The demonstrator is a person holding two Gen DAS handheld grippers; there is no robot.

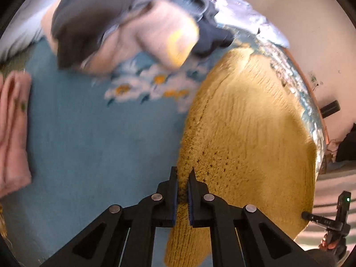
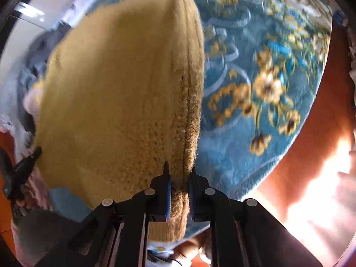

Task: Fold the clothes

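While a clothes pile [image 1: 124, 26] and folded pink cloth [image 1: 13, 131] are lying on the blue floral rug [image 1: 89, 144] w/ nothing blocking, the yellow knit [image 1: 244, 133] is being pinched at opposite edges by L gripper [image 1: 182, 178] & R gripper [image 2: 179, 173], both angled down.

Clothes pile [image 1: 124, 29] beyond bare rug [image 1: 89, 144]

1. A blue carpet [image 2: 255, 133] with gold and white flowers covers the surface.
2. A red-brown floor [image 2: 296, 171] borders it.
3. Bright light [image 2: 322, 191] glares on the floor.
4. A pale wall [image 1: 300, 22] stands behind.
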